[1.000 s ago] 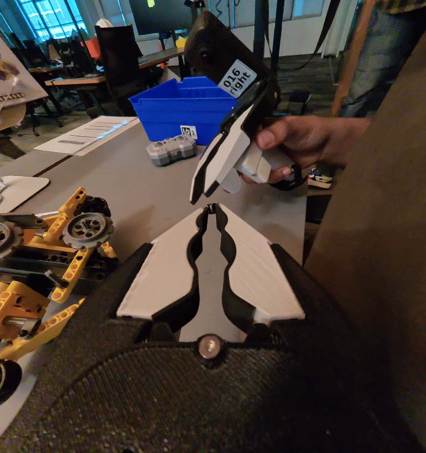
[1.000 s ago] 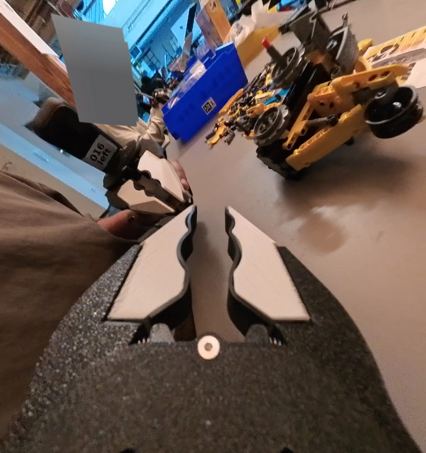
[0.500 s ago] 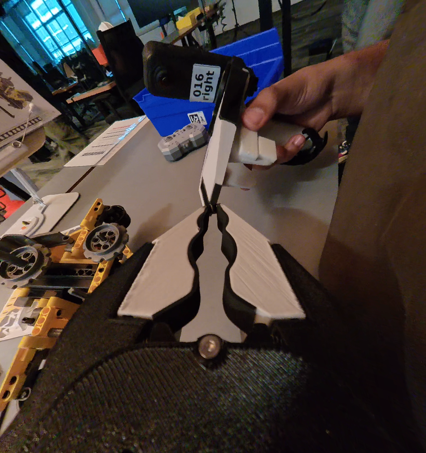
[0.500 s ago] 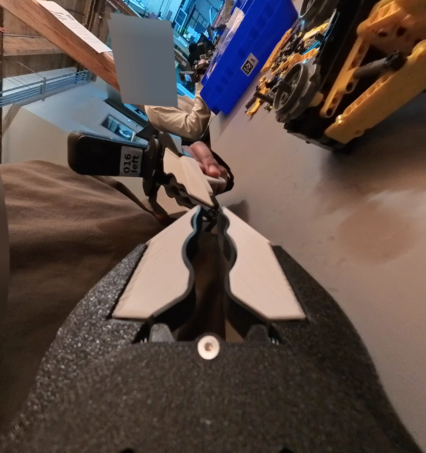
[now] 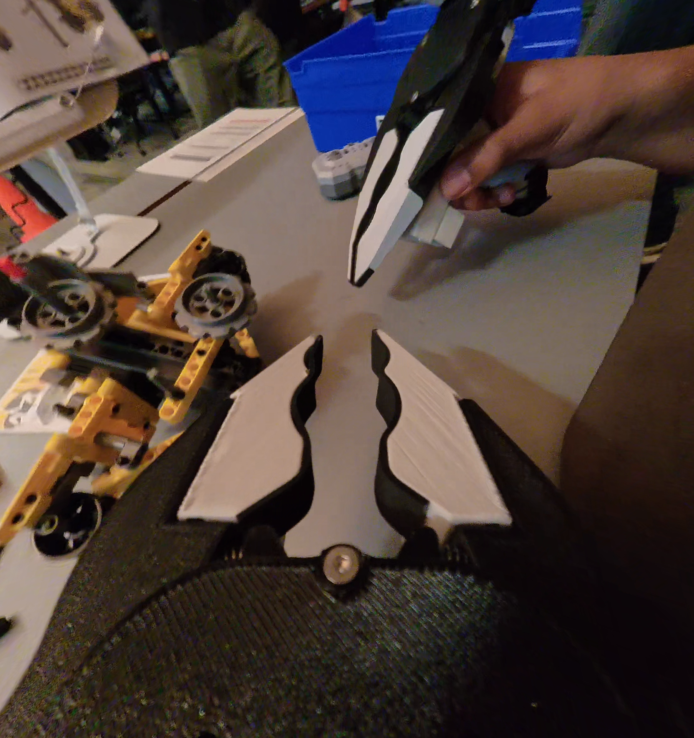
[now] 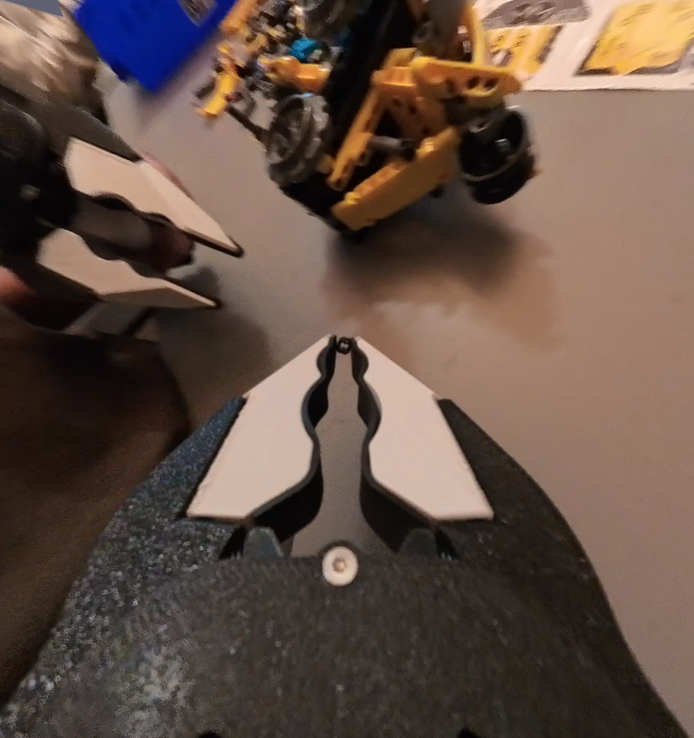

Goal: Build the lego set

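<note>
Right claw point(image 6: 342, 343) pinching tiny black part point(image 6: 343, 344) at very tips, above grey counter point(image 6: 577, 399). Left claw point(image 5: 346, 337) gaping, holding nothing, beside yellow toy vehicle point(image 5: 118, 383). Risk: thin tip grip, part slipping, dropping, rolling off counter; claws near, bumping.

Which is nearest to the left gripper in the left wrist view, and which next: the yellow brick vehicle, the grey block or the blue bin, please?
From the left gripper:
1. Yellow brick vehicle, just to the left of its fingers on the table.
2. Grey block, ahead, partly behind the right gripper.
3. Blue bin, farthest, behind the block.
</note>
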`<state>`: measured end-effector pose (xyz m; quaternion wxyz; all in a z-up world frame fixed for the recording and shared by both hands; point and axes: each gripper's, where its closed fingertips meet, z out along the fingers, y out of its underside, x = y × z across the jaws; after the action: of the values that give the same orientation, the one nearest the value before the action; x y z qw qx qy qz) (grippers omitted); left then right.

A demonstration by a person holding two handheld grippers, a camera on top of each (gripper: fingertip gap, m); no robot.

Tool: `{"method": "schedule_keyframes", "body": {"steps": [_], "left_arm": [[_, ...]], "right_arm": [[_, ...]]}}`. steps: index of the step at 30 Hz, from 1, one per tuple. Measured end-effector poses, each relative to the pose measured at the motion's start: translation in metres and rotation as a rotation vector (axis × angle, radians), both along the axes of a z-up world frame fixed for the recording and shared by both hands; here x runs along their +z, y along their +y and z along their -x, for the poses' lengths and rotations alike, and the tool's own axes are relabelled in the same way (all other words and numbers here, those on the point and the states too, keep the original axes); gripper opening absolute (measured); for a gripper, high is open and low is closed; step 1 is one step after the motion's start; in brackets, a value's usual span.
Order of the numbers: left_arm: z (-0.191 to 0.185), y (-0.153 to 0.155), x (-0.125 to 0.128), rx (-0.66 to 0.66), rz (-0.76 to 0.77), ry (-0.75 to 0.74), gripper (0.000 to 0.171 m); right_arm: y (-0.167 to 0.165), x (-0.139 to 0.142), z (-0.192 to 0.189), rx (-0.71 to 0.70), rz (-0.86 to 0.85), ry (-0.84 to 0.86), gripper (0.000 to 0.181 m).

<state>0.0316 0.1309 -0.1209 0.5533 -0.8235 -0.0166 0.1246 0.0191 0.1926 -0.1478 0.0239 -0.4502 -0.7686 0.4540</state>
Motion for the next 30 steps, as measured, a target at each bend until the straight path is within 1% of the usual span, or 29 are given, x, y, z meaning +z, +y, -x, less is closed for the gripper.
{"method": "schedule_keyframes", "body": {"steps": [2, 5, 8, 12, 13, 14, 15, 17, 19, 22, 26, 30], "left_arm": [[0.007, -0.008, -0.002, 0.048, -0.009, -0.021, 0.023], [0.020, -0.019, -0.001, 0.121, -0.043, -0.030, 0.023], [0.027, -0.023, 0.002, 0.155, -0.073, -0.062, 0.024], [0.035, -0.025, -0.001, 0.191, -0.068, -0.101, 0.024], [0.038, -0.025, -0.003, 0.208, -0.057, -0.104, 0.019], [0.040, -0.024, -0.006, 0.226, -0.034, -0.103, 0.014], [0.040, -0.022, -0.011, 0.229, -0.005, -0.099, 0.015], [0.040, -0.019, -0.019, 0.233, 0.051, -0.081, 0.019], [0.041, -0.019, -0.021, 0.251, 0.071, -0.063, 0.023], [0.043, -0.022, -0.014, 0.260, 0.025, -0.062, 0.022], [0.046, -0.024, -0.012, 0.253, -0.008, -0.143, 0.026], [0.046, -0.023, -0.012, 0.222, -0.026, -0.221, 0.031]], "right_arm": [[0.010, -0.004, 0.013, -0.007, -0.082, 0.052, 0.006], [0.016, -0.005, 0.034, -0.007, -0.122, 0.119, 0.006], [0.019, -0.008, 0.052, -0.004, -0.141, 0.153, 0.006], [0.022, -0.014, 0.067, 0.008, -0.203, 0.196, 0.006], [0.022, -0.014, 0.070, 0.008, -0.212, 0.221, 0.006], [0.022, -0.011, 0.072, 0.004, -0.211, 0.262, 0.006], [0.023, -0.007, 0.072, -0.001, -0.203, 0.303, 0.006], [0.024, -0.003, 0.071, -0.004, -0.179, 0.338, 0.006], [0.026, 0.000, 0.069, -0.005, -0.138, 0.338, 0.006], [0.028, 0.005, 0.069, -0.014, -0.074, 0.327, 0.006], [0.029, 0.007, 0.069, -0.011, -0.028, 0.305, 0.006], [0.029, 0.007, 0.068, -0.007, -0.023, 0.298, 0.006]]}}
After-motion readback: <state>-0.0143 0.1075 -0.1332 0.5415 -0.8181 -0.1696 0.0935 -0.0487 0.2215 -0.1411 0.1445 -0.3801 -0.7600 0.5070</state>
